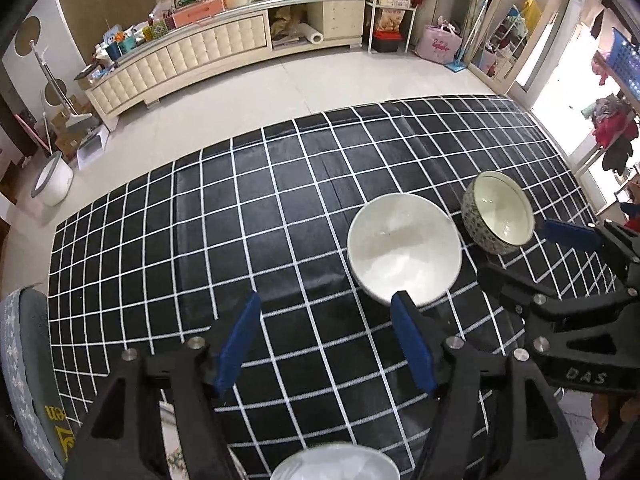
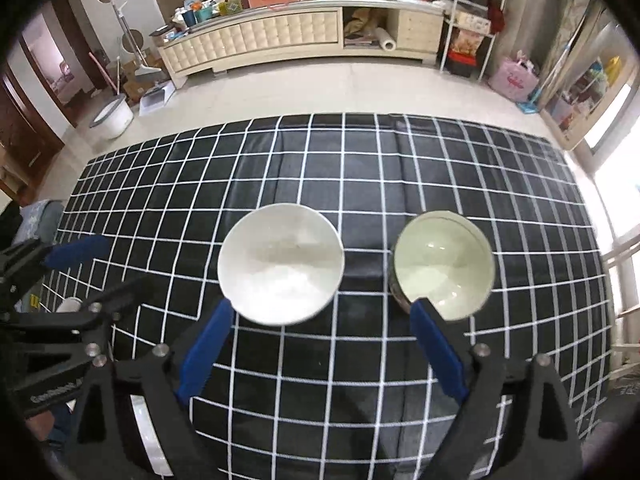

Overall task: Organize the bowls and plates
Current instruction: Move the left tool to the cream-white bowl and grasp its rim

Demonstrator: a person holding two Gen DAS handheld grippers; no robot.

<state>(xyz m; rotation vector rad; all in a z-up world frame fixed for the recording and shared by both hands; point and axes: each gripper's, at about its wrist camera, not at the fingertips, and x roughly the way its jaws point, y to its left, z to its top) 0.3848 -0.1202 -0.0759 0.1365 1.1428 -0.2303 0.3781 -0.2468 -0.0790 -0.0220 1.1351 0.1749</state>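
A plain white bowl (image 1: 404,249) (image 2: 281,265) and a patterned bowl with a pale green inside (image 1: 498,213) (image 2: 443,264) stand upright side by side on a black checked cloth (image 1: 240,240) (image 2: 344,168). My left gripper (image 1: 326,344) is open and empty, above the cloth, near and left of the white bowl. My right gripper (image 2: 320,354) is open and empty, in front of both bowls; it also shows in the left wrist view (image 1: 532,248). The rim of another white dish (image 1: 336,462) shows at the bottom edge below my left gripper.
A cushion (image 1: 24,368) lies at the cloth's left edge. Beyond the cloth is tiled floor, a long cream cabinet (image 2: 280,36) with clutter, a white bucket (image 2: 112,114), a shelf rack (image 2: 468,20) and a pink bag (image 2: 514,80).
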